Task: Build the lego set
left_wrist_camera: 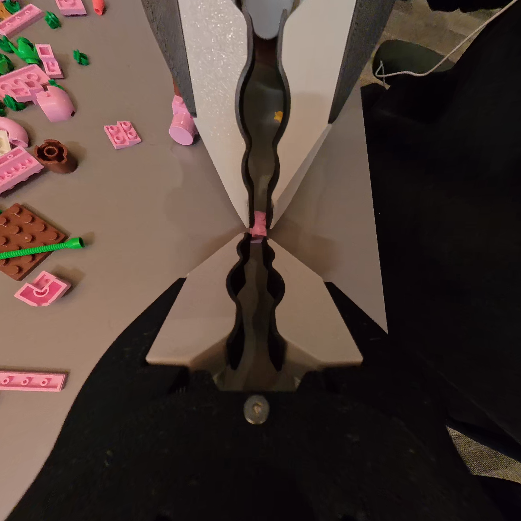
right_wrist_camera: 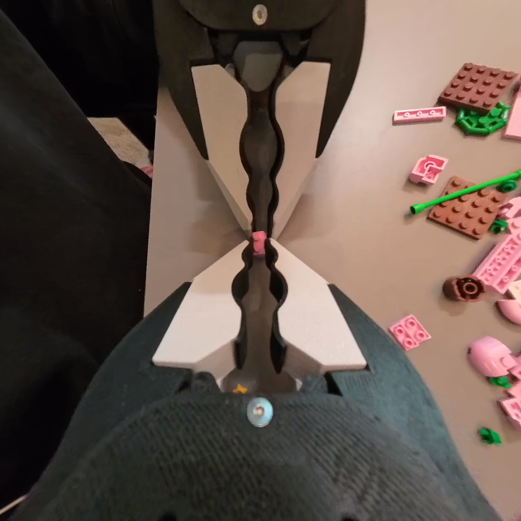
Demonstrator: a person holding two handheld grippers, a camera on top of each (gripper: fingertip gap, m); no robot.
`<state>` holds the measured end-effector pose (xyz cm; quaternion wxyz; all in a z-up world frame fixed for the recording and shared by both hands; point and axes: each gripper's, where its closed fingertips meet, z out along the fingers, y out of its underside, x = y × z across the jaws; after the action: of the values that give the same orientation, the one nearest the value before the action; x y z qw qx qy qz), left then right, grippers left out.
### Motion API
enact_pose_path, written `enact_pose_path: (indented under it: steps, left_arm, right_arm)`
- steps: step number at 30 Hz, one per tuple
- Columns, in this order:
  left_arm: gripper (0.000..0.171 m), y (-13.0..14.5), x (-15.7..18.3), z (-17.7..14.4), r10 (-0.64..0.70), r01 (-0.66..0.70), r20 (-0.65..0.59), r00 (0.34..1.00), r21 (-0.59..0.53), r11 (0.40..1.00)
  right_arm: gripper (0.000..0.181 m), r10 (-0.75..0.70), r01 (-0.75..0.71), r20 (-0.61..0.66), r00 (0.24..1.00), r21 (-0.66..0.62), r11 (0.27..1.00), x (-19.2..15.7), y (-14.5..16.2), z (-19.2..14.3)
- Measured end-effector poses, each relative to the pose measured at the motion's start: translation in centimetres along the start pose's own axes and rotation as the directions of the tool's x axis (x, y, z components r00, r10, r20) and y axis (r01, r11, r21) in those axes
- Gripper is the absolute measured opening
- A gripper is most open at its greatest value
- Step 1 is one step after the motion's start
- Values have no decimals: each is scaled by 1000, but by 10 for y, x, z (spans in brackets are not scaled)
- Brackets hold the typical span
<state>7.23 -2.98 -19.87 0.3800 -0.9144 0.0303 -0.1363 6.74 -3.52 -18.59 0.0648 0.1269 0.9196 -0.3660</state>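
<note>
My two grippers meet tip to tip over the grey table (left_wrist_camera: pixel 158 197). In the left wrist view my left gripper (left_wrist_camera: pixel 256 240) comes up from the bottom, its jaws nearly shut on a small pale lilac piece (left_wrist_camera: pixel 256 241). My right gripper (left_wrist_camera: pixel 260 222) comes down from the top, shut on a small pink brick (left_wrist_camera: pixel 259 227) that touches the lilac piece. In the right wrist view my right gripper (right_wrist_camera: pixel 258 250) pinches the pink brick (right_wrist_camera: pixel 258 243), and the left gripper (right_wrist_camera: pixel 260 227) meets it from above. The lilac piece is hidden there.
Loose pieces lie to one side: a brown plate (left_wrist_camera: pixel 25 239) under a green stem (left_wrist_camera: pixel 42 249), a brown round brick (left_wrist_camera: pixel 55 155), a pink 2x2 plate (left_wrist_camera: pixel 121 134), pink bricks (right_wrist_camera: pixel 499 259) and green leaves (left_wrist_camera: pixel 25 50). The table edge (left_wrist_camera: pixel 369 197) borders a dark area. My two grippers' fingertips are within a few centimetres of each other. Left tips and right tips are each some 11 cm from the pink 2x2 plate (left_wrist_camera: pixel 121 134). My right wrist view (right_wrist_camera: pixel 410 332) looks at it from another angle.
</note>
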Motion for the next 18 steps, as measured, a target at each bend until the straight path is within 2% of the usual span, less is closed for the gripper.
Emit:
enact_pose_path:
  steps: [3, 10, 18]
  left_arm:
    - [6, 0, 0, 0, 6, -6, 1, 1000, -2, 1000]
    - [6, 0, 1, 0, 17, -17, 3, 1000, -2, 1000]
    - [6, 1, 3, 0, 33, -33, 2, 999, -5, 999]
  right_arm:
    - [7, 26, -26, 11, 1000, 0, 1000, 0, 0, 0]
    - [7, -11, 12, 23, 1000, -52, 999, -1, 0, 0]
    - [7, 109, -100, 126, 986, -78, 992, -3, 2, 1]
